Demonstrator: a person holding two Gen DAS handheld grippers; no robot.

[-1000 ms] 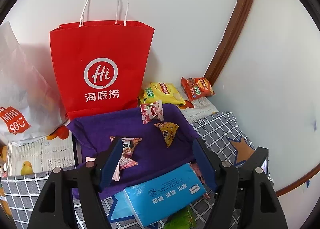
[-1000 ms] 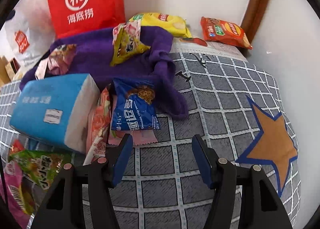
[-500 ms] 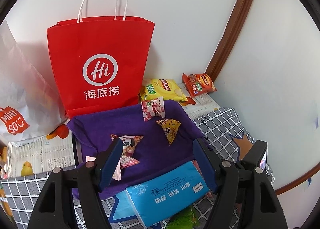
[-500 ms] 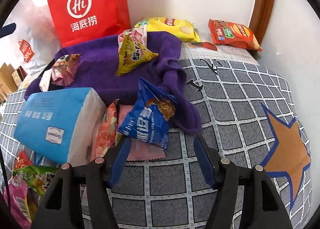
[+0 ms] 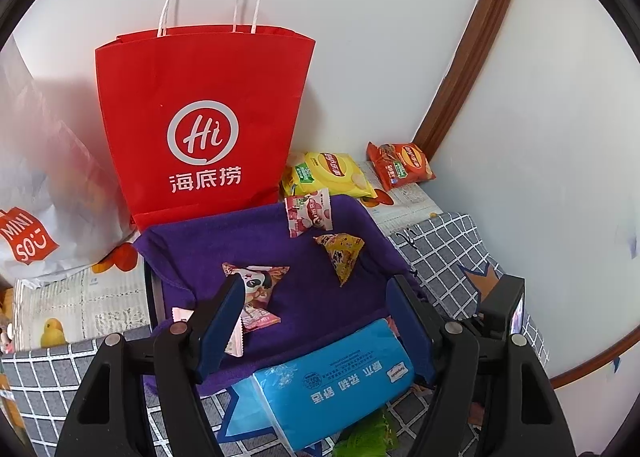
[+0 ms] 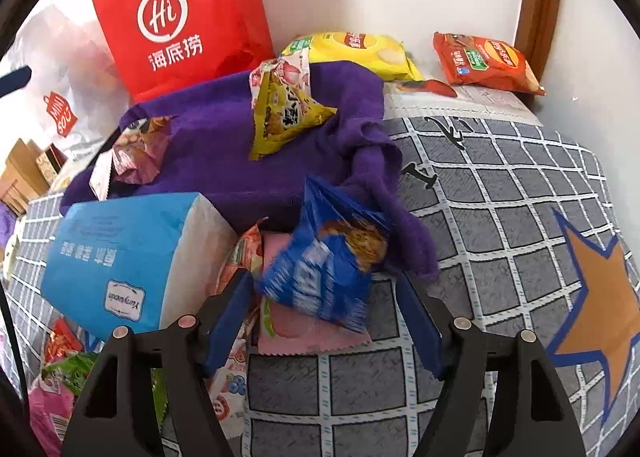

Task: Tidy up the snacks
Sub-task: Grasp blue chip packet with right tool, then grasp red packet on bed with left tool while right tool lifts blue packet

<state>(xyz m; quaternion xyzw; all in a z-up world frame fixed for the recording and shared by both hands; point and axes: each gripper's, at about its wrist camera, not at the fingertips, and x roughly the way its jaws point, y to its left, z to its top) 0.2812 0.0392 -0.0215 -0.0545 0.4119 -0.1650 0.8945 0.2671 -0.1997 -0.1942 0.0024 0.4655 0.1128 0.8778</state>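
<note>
A purple cloth-lined tray (image 5: 280,233) holds a pink-white packet (image 5: 308,211), a yellow triangular packet (image 5: 340,255) and a panda-print packet (image 5: 260,285). My left gripper (image 5: 316,289) hovers open over the tray's near edge with nothing between its fingers. In the right wrist view a blue snack packet (image 6: 324,261) stands tilted and blurred just ahead of my right gripper (image 6: 326,281), above a pink packet (image 6: 296,333). The right jaws are opening; the packet sits between the fingertips, and the right pad (image 6: 416,317) is clear of it.
A blue tissue pack (image 6: 128,253) lies left of the blue packet, with more snacks (image 6: 60,373) beyond it. A red paper bag (image 5: 200,121) and a white plastic bag (image 5: 44,193) stand by the wall. Yellow (image 5: 332,173) and orange (image 5: 400,165) chip bags lie behind the tray. Checked cloth (image 6: 500,217) covers the surface.
The right jaws have spread wider. The blue packet, which lay flat on the pile, has been lifted, tilted up and carried toward the purple cloth. The left gripper has stayed put.
</note>
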